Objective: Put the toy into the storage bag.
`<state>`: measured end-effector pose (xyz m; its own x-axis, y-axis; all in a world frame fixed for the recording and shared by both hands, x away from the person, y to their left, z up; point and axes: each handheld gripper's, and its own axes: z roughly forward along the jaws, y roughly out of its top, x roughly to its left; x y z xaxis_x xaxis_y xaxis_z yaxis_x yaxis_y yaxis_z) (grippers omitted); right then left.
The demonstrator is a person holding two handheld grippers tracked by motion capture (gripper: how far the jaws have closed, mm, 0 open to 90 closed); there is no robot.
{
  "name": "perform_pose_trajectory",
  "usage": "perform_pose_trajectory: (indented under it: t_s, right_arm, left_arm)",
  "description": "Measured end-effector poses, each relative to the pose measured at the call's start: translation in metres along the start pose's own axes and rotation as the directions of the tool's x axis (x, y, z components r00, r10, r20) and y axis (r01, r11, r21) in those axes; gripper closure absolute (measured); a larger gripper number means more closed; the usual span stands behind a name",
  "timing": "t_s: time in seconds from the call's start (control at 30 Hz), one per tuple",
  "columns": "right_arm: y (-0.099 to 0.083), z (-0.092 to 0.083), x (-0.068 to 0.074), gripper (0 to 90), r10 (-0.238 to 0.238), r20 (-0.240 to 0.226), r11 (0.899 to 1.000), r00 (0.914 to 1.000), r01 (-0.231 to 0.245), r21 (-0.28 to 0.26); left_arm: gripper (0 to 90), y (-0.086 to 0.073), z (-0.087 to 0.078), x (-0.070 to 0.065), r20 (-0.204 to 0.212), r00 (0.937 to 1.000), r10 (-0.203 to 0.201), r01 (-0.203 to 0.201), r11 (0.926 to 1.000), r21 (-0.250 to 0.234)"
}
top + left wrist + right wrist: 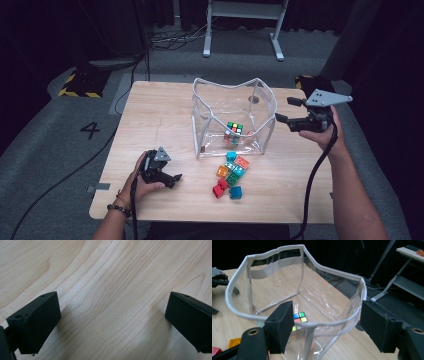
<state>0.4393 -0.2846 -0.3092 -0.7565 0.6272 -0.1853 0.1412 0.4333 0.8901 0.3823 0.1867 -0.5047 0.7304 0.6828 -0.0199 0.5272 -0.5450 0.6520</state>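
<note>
right claw (284, 110) released, jaws spread | clear plastic pouch with white rim (233, 86) just left of it | left claw (176, 179) released on wooden worktop (150, 115)

The right gripper (324, 327) stands with its black jaws wide apart, pads clear of the clear plastic bag (287, 290), whose white-edged rim sags between them. Inside the bag a colour cube (298, 323) lies on the bottom. An orange block (234, 342) sits on the wooden table (227, 322) at lower left
</note>
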Motion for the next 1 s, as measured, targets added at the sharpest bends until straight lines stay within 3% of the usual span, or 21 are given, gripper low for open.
perform_pose_trajectory:
  t_s: [0.3,0.47,0.57,0.63,0.73,0.9,1.0]
  right_arm:
    - [-0.061,-0.006,0.031,32.0,0.021,-0.042,0.999,0.9989,-0.020,0.030]
    - [-0.089,0.001,0.049,38.8,0.059,-0.086,0.998,0.9946,-0.056,0.041]
    - [-0.100,0.008,0.060,42.3,0.046,-0.105,0.997,0.9934,-0.040,0.059]
    - [-0.107,0.015,0.067,44.5,0.054,-0.155,0.997,0.9864,-0.044,0.069]
    - [-0.118,0.029,0.078,46.2,0.042,-0.169,0.994,0.9847,-0.023,0.109]
    - [-0.131,0.060,0.091,46.8,0.064,-0.206,0.985,0.9764,-0.030,0.168]
    - [-0.134,0.076,0.096,46.6,0.069,-0.238,0.984,0.9689,-0.027,0.175]
  left_arm:
    - [0.4,0.000,0.000,0.000,0.000,1.0000,0.000,0.000,1.0000,-0.001]
    - [0.4,0.000,0.000,0.000,-0.003,1.0000,-0.002,0.002,1.0000,-0.002]
    - [0.4,0.000,0.000,0.000,-0.003,1.0000,-0.002,0.002,1.0000,-0.002]
    - [0.4,0.000,0.000,0.000,-0.003,1.0000,-0.002,0.002,1.0000,-0.002]
    - [0.4,0.000,0.000,0.000,-0.004,1.0000,-0.002,0.002,1.0000,-0.002]
    - [0.4,0.000,0.000,0.000,-0.003,1.0000,-0.002,0.002,1.0000,-0.001]
    - [0.4,0.000,0.000,0.000,-0.002,1.0000,-0.002,0.002,1.0000,-0.001]
